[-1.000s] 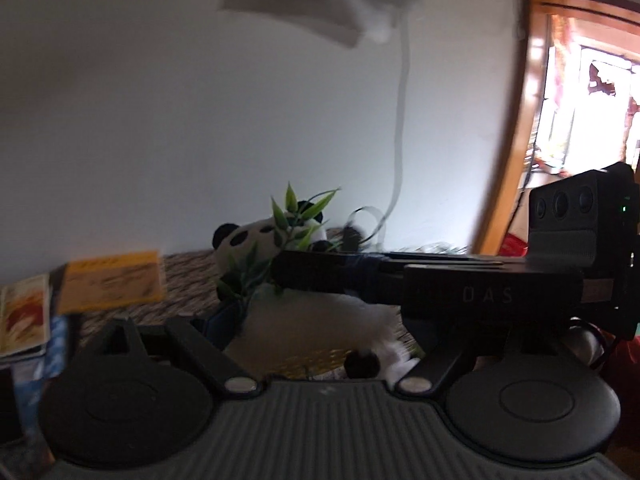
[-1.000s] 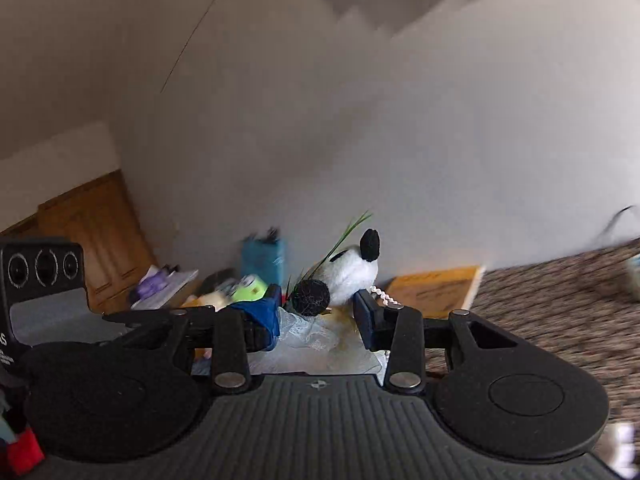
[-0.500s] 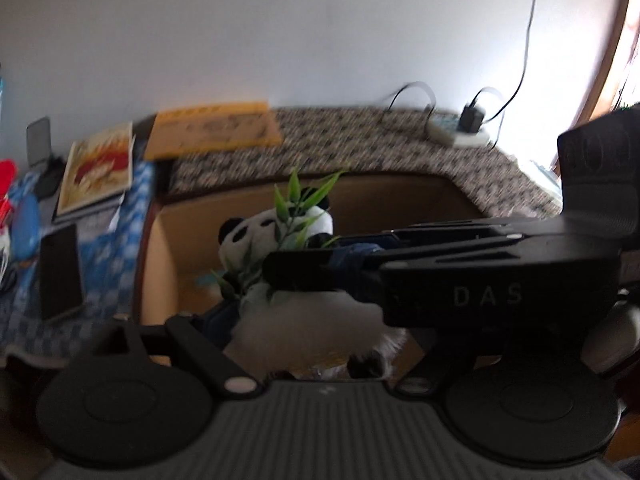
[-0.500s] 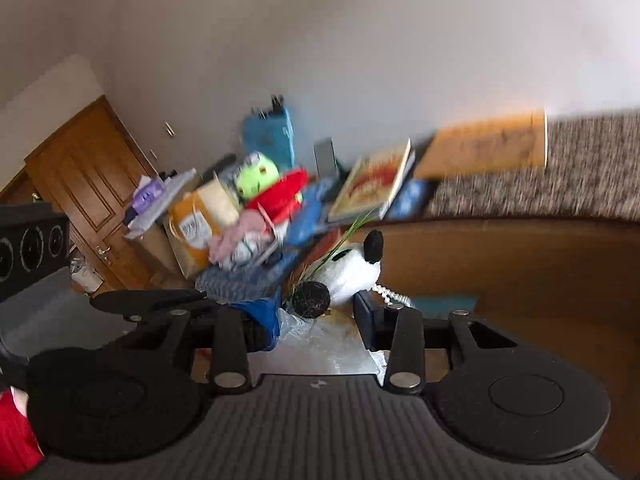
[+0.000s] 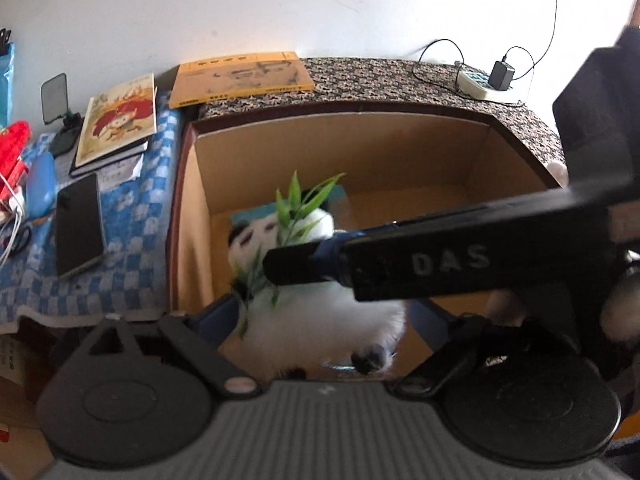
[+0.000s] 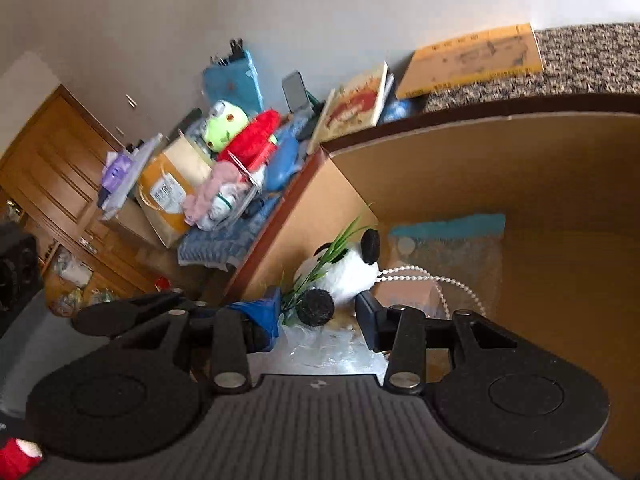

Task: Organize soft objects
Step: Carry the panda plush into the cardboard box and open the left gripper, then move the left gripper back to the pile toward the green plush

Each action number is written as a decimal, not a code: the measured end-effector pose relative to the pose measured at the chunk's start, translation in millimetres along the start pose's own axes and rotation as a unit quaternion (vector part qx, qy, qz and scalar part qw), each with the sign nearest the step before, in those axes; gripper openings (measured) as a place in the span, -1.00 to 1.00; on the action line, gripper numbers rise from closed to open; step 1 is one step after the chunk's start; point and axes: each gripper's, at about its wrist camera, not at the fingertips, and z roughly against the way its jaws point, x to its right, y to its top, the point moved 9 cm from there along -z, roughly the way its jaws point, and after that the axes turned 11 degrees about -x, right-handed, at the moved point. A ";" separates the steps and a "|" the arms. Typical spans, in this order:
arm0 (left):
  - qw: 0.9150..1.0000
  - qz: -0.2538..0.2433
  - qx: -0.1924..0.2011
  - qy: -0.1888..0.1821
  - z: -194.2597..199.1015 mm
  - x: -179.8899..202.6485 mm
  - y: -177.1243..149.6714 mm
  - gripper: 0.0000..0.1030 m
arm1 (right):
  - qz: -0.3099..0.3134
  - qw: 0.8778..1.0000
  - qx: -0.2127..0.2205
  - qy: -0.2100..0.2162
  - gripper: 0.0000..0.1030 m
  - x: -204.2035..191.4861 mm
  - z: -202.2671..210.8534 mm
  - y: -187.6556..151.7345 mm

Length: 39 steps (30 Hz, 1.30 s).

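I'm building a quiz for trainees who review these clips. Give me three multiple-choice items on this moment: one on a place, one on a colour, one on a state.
1. Where is the toy panda?
A. on the blue checked cloth
B. over the open cardboard box
C. on the patterned ledge

2. What colour is the leaf sprig on the panda?
A. green
B. red
C. purple

3. How is the cardboard box?
A. taped shut
B. crushed flat
C. open at the top

Answers
1. B: in both wrist views the panda sits between the left tongs and the right tongs, whose jaws are opening, with the box walls around and behind it.
2. A: the leaf sprig over its head is bright green.
3. C: its inner walls and floor show, with a bubble-wrap packet lying inside.
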 end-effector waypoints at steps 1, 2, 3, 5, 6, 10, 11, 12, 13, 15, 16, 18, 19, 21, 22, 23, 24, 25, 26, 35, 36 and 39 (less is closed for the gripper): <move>1.000 -0.002 0.001 -0.001 2.5 1.1 -1.4 0.80 | -0.001 1.000 -0.002 0.000 -0.49 0.1 -0.2 -0.2; 1.000 -0.004 0.002 0.000 4.9 2.3 -2.3 0.80 | -0.002 1.000 0.000 -0.001 -0.49 0.3 0.4 -0.3; 1.000 -0.007 0.001 0.004 6.7 3.0 -2.8 0.80 | -0.005 1.000 0.001 -0.003 -0.49 1.0 0.7 -0.6; 1.000 -0.012 0.003 0.013 10.8 4.6 -3.7 0.80 | -0.013 1.000 0.000 -0.004 -0.49 2.4 1.9 -1.5; 1.000 -0.012 0.004 0.013 12.8 5.3 -4.0 0.80 | -0.015 1.000 0.001 0.002 -0.49 1.9 3.7 -2.4; 1.000 -0.008 0.009 0.017 18.1 9.5 -2.0 0.80 | -0.013 1.000 0.019 -0.007 -0.48 3.6 13.2 -5.1; 1.000 -0.008 0.012 0.017 19.9 11.7 -0.6 0.80 | -0.014 1.000 0.024 -0.010 -0.49 3.9 16.5 -5.2; 1.000 -0.007 0.015 0.017 21.5 13.9 1.4 0.80 | -0.015 0.999 0.031 -0.011 -0.49 4.2 21.4 -5.6; 1.000 -0.008 0.018 0.015 23.4 16.5 3.4 0.80 | -0.014 0.999 0.037 -0.012 -0.48 4.7 26.4 -4.8; 1.000 -0.012 0.026 0.011 27.1 22.9 8.0 0.80 | -0.015 0.998 0.053 -0.015 -0.49 7.1 38.4 -4.7; 0.999 -0.015 0.029 0.010 29.1 27.2 10.3 0.80 | -0.018 0.998 0.063 -0.018 -0.49 9.3 45.2 -5.0; 0.999 -0.023 0.036 0.008 31.9 36.2 15.0 0.80 | -0.025 0.996 0.082 -0.021 -0.49 14.7 60.3 -5.5; 0.999 -0.027 0.038 0.007 33.2 40.9 17.4 0.80 | -0.030 0.995 0.091 -0.022 -0.49 17.8 68.6 -6.3; 0.998 -0.035 0.044 0.001 35.9 52.7 23.2 0.80 | -0.035 0.993 0.109 -0.024 -0.49 22.7 86.5 -8.2; 0.998 -0.040 0.048 -0.004 37.8 60.5 26.2 0.80 | -0.036 0.992 0.119 -0.026 -0.49 25.4 95.1 -9.0; 0.998 -0.045 0.053 -0.010 40.1 68.3 28.7 0.80 | -0.037 0.990 0.130 -0.031 -0.49 28.5 105.1 -10.5; 0.997 -0.051 0.057 -0.015 42.4 77.1 31.4 0.80 | -0.038 0.989 0.141 -0.037 -0.49 32.2 115.3 -12.3; 0.996 -0.057 0.061 -0.020 44.3 86.7 34.4 0.80 | -0.039 0.987 0.150 -0.041 -0.49 35.3 124.5 -14.2; 0.996 -0.064 0.064 -0.024 45.5 95.7 37.0 0.80 | -0.041 0.986 0.158 -0.045 -0.49 39.2 134.6 -16.7; 0.986 -0.117 0.073 -0.089 46.2 194.7 55.5 0.80 | -0.071 0.970 0.216 -0.088 -0.49 91.0 223.3 -52.0; 0.985 -0.125 0.072 -0.096 44.3 208.5 56.5 0.80 | -0.075 0.968 0.221 -0.097 -0.49 98.4 233.7 -57.6; 0.980 -0.148 0.066 -0.112 35.4 248.8 58.2 0.80 | -0.089 0.959 0.232 -0.133 -0.49 121.3 262.8 -75.9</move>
